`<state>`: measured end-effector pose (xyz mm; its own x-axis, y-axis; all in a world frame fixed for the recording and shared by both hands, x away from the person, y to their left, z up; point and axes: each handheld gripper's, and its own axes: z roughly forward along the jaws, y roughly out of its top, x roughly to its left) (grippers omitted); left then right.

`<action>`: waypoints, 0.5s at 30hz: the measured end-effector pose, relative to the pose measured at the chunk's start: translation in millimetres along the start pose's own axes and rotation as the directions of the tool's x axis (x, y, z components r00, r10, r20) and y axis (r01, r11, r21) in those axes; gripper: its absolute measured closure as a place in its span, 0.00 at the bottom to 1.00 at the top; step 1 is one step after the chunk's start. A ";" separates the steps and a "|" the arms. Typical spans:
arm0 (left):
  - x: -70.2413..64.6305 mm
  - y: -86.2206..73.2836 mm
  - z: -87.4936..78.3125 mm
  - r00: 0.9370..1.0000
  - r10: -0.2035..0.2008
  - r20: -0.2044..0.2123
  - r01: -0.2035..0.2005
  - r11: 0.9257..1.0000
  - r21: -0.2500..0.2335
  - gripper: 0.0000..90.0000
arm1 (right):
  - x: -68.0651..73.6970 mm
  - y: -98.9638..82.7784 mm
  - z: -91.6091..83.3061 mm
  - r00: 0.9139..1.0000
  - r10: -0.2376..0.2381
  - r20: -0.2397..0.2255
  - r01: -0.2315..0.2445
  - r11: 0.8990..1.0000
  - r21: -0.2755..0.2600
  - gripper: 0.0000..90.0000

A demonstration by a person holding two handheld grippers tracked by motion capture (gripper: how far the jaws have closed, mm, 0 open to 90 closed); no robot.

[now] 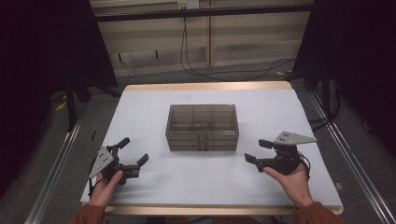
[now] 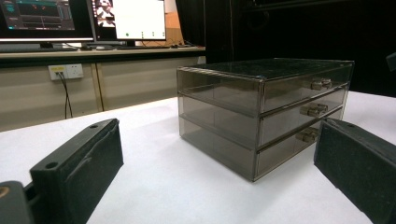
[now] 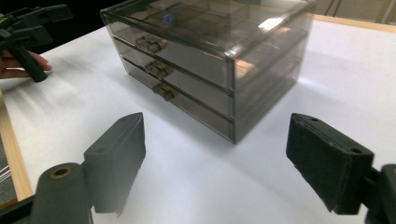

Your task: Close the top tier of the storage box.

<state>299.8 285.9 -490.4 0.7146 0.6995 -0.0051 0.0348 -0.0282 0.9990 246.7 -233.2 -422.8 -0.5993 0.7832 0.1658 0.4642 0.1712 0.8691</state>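
Note:
A smoky clear plastic drawer box (image 1: 202, 127) with three shut drawers stands in the middle of the white table (image 1: 154, 112). Its small handles face the person. My left gripper (image 1: 132, 151) rests at the front left, held by a hand, jaws wide apart with nothing between them. My right gripper (image 1: 258, 150) is at the front right, level with the box's front, also open and empty. In the left gripper view the box (image 2: 261, 109) stands ahead between the jaws. In the right gripper view the box (image 3: 210, 56) is ahead, and the left gripper (image 3: 28, 28) shows at top left.
The table has a wooden edge (image 1: 205, 86) at the back and front. Cables (image 1: 224, 70) lie on the floor behind it. Metal rails (image 1: 56, 163) run along both sides. Monitors (image 2: 84, 18) stand on a desk in the left gripper view.

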 end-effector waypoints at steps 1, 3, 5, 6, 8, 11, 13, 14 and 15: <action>0.6 0.1 -0.5 1.000 0.010 0.000 -0.010 1.000 0.007 0.01 | -2.0 -2.3 -2.4 1.000 0.008 0.007 -0.008 1.000 -0.007 0.19; 0.1 0.0 0.0 1.000 -0.001 0.000 0.001 1.000 0.001 0.01 | -7.6 -9.9 -8.3 0.999 0.029 0.027 -0.028 0.999 -0.020 0.17; 0.0 0.0 0.1 1.000 0.000 0.000 0.000 1.000 0.001 0.01 | -10.8 -14.9 -11.5 0.998 0.046 0.048 -0.045 0.999 -0.019 0.16; 0.0 0.0 0.1 1.000 0.000 0.000 0.000 1.000 0.001 0.01 | -12.9 -17.1 -12.7 0.997 0.043 0.061 -0.042 0.999 -0.018 0.16; 0.0 0.0 0.0 1.000 0.000 -0.001 0.000 1.000 0.001 0.01 | -14.4 -18.8 -14.0 0.996 0.042 0.075 -0.042 0.999 -0.012 0.16; 0.2 0.1 0.0 1.000 -0.001 0.000 0.001 1.000 0.002 0.01 | -22.8 -28.0 -22.4 0.990 0.057 0.131 -0.055 0.998 -0.016 0.13; 0.5 0.1 0.4 1.000 0.001 -0.008 -0.001 1.000 0.002 0.01 | -26.6 -33.3 -25.9 0.986 0.071 0.149 -0.070 0.997 -0.011 0.12; 0.5 0.1 0.4 1.000 0.001 -0.008 -0.001 1.000 0.002 0.01 | -26.6 -33.3 -25.9 0.986 0.071 0.149 -0.070 0.997 -0.011 0.12; 1.0 0.3 -0.3 1.000 0.010 -0.005 -0.009 1.000 0.011 0.01 | -30.7 -37.1 -29.4 0.984 0.085 0.156 -0.083 0.996 -0.018 0.12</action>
<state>300.3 286.8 -490.1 0.7112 0.7029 0.0046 0.0355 -0.0425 0.9985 228.7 -281.2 -446.4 -0.4484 0.8786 0.1641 0.5006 0.0948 0.8604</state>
